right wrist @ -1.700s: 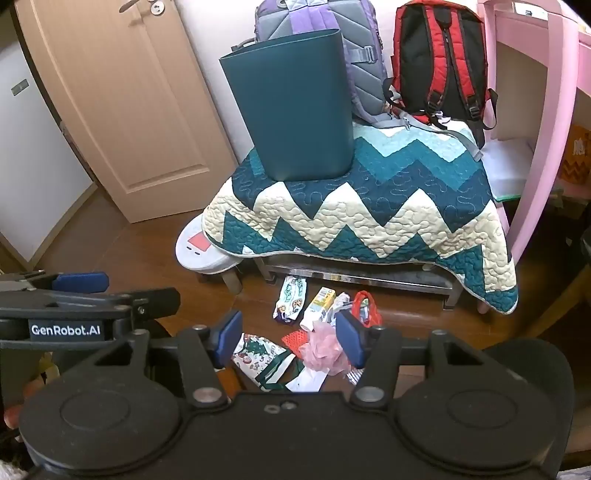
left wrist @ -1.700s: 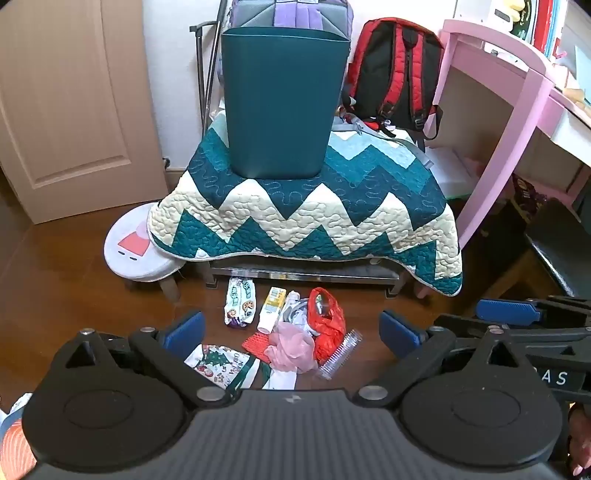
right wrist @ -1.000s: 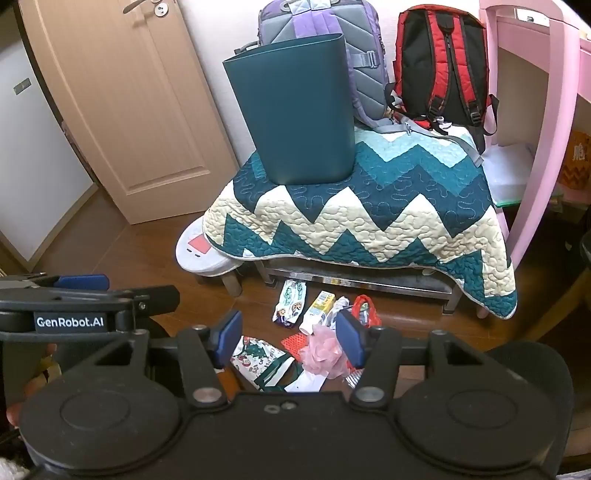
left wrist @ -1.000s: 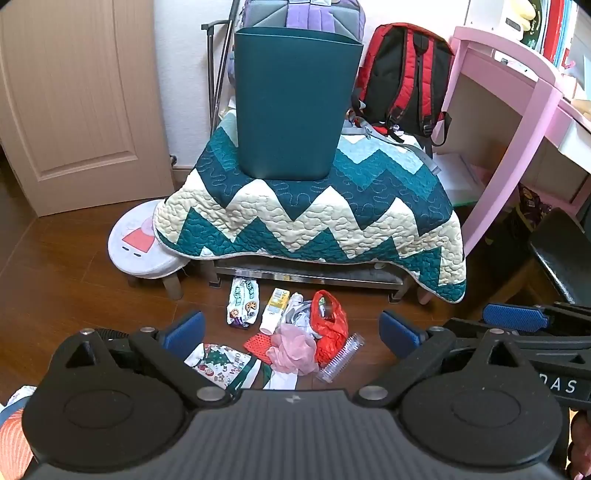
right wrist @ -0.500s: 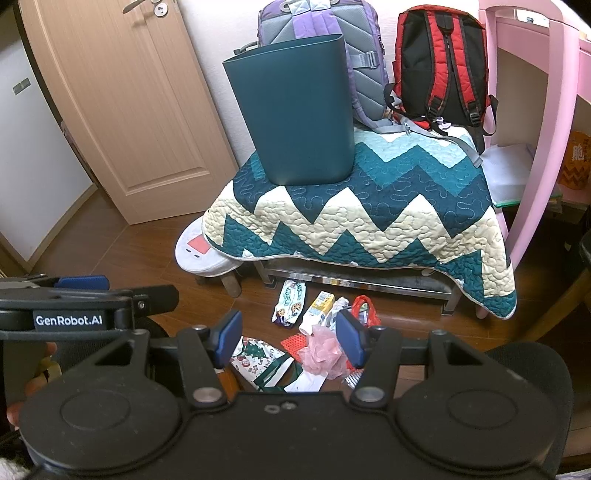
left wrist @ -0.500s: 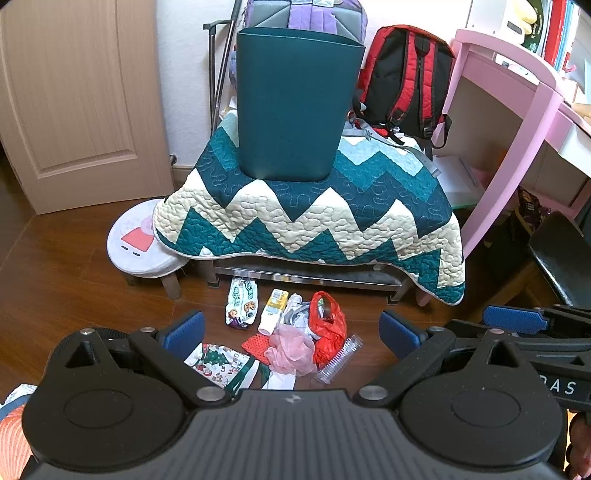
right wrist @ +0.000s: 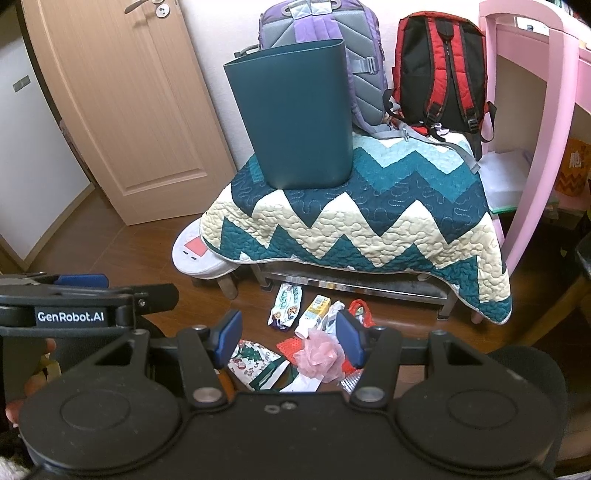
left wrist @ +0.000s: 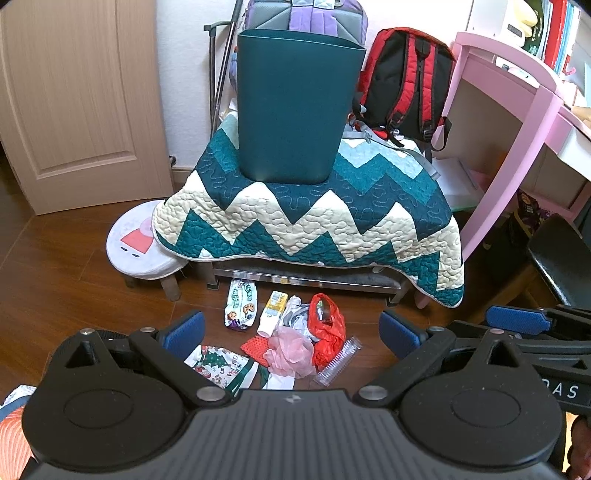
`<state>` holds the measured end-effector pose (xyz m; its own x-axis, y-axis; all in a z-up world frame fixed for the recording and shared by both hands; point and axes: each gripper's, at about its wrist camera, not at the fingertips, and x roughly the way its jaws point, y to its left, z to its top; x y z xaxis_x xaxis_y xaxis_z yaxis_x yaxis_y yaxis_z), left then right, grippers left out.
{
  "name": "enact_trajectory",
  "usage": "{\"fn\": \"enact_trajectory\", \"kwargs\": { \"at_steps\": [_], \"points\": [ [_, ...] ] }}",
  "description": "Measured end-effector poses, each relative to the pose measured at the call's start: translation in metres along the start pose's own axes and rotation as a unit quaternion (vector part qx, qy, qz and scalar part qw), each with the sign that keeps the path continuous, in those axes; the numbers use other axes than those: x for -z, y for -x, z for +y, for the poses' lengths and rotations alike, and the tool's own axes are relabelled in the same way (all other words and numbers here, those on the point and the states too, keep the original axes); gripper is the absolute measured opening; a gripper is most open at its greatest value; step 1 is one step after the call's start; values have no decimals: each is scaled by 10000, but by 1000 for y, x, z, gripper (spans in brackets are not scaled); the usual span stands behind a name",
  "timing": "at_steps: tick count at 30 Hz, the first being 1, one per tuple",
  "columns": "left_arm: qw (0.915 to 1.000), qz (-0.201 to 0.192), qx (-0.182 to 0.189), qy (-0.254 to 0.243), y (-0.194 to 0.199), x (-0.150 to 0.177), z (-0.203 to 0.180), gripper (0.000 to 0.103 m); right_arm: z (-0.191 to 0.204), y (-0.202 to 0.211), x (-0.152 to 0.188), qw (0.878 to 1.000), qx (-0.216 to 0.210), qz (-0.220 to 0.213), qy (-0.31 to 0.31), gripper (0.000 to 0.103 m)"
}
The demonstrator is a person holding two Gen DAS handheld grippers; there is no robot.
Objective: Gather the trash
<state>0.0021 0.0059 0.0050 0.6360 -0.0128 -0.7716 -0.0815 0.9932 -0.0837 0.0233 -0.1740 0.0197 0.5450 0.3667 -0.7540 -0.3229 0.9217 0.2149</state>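
A dark teal bin (left wrist: 295, 110) (right wrist: 295, 118) stands upright on a low table under a zigzag quilt (left wrist: 314, 218) (right wrist: 369, 221). On the wood floor in front lies a heap of trash: a snack wrapper (left wrist: 241, 304) (right wrist: 284, 306), a small yellow carton (left wrist: 272, 312) (right wrist: 314, 310), a red bag (left wrist: 327, 332), a pink mesh puff (left wrist: 290, 354) (right wrist: 319, 356), a Christmas-print wrapper (left wrist: 218, 363) (right wrist: 251, 360) and a clear plastic comb (left wrist: 338, 360). My left gripper (left wrist: 291, 330) hangs open, high above the heap. My right gripper (right wrist: 289, 338) is open too, narrower, with nothing in it.
A small white stool (left wrist: 138, 247) stands left of the table. A purple backpack (right wrist: 321, 33) and a red-black backpack (left wrist: 406, 81) lean on the wall behind the bin. A pink desk (left wrist: 517, 110) is at the right, a door (left wrist: 74, 103) at the left, a dark chair seat (left wrist: 561, 258) near right.
Both views have crept slightly upward and back from the table; the bin sits a little lower in the frame. Both grippers hold the same opening. The trash has not moved.
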Motion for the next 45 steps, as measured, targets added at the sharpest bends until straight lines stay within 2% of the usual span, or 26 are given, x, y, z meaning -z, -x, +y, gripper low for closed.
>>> {"fn": "enact_trajectory", "kwargs": {
  "at_steps": [27,36,45],
  "points": [
    [10000,26,0,-21,-4,3,2,101,9,4,-2,9990,279,-132,316,56],
    [9999,75,113,-86,-8,6,3,101,10,5,-2,9983,354,-226,398,56],
    [9993,221,275,78,-32,-6,13,101,-5,-13,-11,9988,332,-185,318,56]
  ]
}}
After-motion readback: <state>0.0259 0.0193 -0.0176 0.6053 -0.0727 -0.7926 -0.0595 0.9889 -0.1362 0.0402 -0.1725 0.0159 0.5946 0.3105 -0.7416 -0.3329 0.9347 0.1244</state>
